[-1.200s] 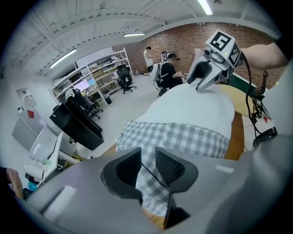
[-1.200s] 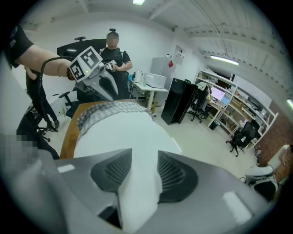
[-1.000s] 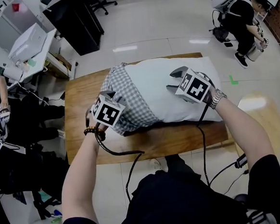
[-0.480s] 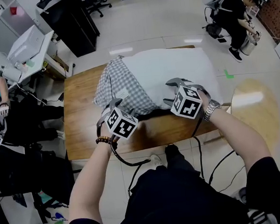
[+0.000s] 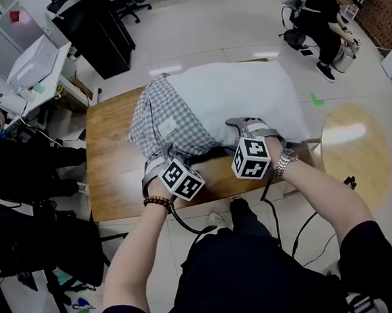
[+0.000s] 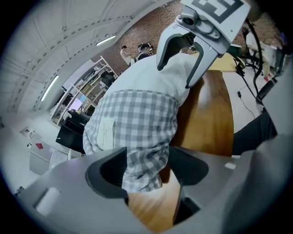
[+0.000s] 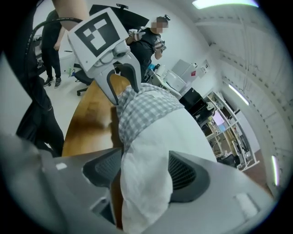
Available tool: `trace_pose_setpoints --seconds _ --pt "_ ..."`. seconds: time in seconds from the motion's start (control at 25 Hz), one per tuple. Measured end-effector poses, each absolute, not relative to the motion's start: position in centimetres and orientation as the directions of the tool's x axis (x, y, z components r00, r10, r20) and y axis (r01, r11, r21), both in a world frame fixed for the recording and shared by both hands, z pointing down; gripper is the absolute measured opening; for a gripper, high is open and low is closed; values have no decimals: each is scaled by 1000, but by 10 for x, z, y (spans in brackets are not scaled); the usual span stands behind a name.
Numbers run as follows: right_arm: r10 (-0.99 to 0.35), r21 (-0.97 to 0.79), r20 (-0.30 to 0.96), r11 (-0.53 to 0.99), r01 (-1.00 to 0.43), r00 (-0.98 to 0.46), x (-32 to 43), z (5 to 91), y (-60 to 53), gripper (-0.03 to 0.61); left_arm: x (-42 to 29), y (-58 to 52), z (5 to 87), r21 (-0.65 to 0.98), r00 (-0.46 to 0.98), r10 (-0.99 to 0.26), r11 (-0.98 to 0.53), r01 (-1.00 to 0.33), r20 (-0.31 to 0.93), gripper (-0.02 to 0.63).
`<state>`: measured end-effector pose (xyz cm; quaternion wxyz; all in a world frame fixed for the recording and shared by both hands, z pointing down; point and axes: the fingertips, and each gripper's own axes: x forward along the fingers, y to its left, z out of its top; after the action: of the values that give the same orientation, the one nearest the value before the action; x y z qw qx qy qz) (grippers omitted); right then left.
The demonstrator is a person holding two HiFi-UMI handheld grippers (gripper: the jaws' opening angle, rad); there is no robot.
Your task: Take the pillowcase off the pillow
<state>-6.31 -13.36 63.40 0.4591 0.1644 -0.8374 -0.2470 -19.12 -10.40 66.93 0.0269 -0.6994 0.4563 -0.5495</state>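
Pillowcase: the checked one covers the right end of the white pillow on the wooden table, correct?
Not quite. The head view shows the checked pillowcase covering the left end of the white pillow on the wooden table; the right end is bare.

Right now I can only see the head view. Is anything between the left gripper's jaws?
Observer: Yes. The left gripper has just been opening its jaws, and they stand apart with a corner of the checked pillowcase between them.
Operator: And the other one?
Observer: The right gripper has just been opening too. Its jaws stand apart with a corner of the bare white pillow between them.
Operator: What's under the checked corner?
Observer: The wooden table shows just below it in the gap between the left jaws.
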Motion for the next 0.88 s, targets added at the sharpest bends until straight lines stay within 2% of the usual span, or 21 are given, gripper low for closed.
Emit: trace_pose_setpoints --seconds 0.24,0.28,0.32,0.4,0.44,0.56,0.88 --pt "-575 655 672 755 12 -467 -62 658 -148 328 -197 -112 694 -609 -87 -685 -574 -547 724 296" --pt "-587 667 671 745 22 -453 -61 662 -151 327 -200 -114 696 -617 -94 -690 -568 -545 718 282" --pt "-601 678 668 734 26 -440 -60 664 -155 320 -203 -116 696 -626 -101 -698 -558 -545 709 239" --pt "-627 699 652 715 17 -426 -57 662 -161 192 -212 -119 692 -640 -112 -710 -540 -546 695 132" --pt "-638 707 644 707 10 -423 -56 658 -163 132 -216 -119 690 -638 -112 -710 -538 -550 695 103" --pt "-655 718 629 696 -12 -419 -50 650 -165 26 -223 -115 687 -620 -100 -703 -540 -569 704 34" --pt "-662 706 612 704 -80 -433 -29 634 -168 9 -237 -105 675 -628 -111 -715 -516 -583 691 14"
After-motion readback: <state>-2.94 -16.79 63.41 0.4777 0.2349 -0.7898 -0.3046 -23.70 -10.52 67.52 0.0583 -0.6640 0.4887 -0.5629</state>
